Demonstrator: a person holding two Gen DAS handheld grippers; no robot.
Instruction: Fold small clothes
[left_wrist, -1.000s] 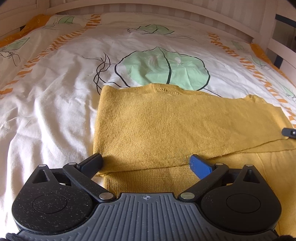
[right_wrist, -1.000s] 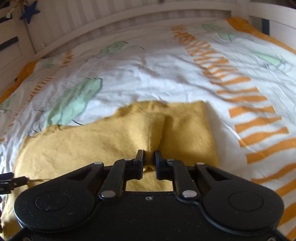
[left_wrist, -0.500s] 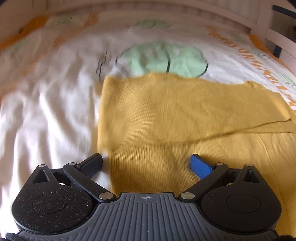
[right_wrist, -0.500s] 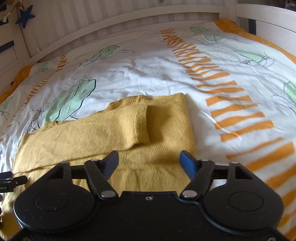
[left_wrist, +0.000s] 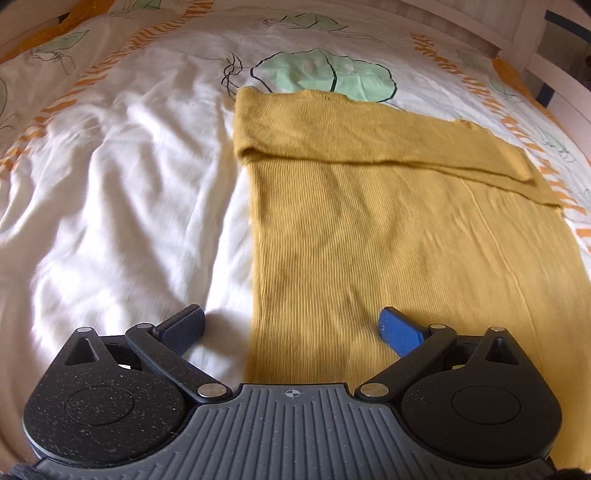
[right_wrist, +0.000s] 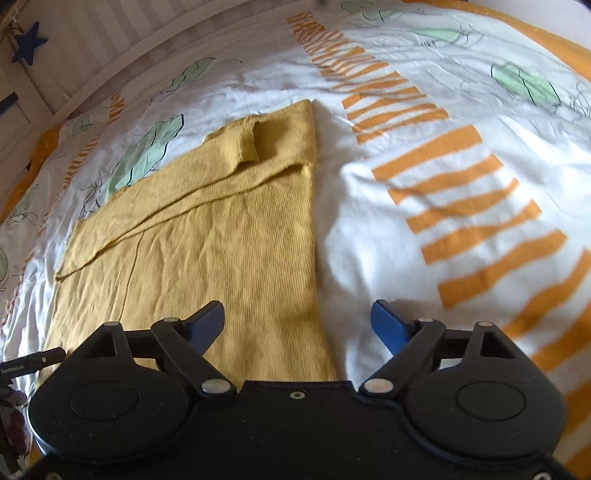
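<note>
Bed (left_wrist: 110, 206) with white duvet cover (right_wrist: 388, 229), printed green leaves and orange dashes. Pale slatted wooden bed frame (right_wrist: 122, 66) behind. Blue star decoration (right_wrist: 28, 42) hangs at upper left. Daylight, soft shadows across wrinkles.

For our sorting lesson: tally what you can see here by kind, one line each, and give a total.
Yellow sweater: 1
Patterned bedcover: 1
Blue star decoration: 1
Hand-held grippers: 2, left gripper, right gripper
Total: 5
</note>
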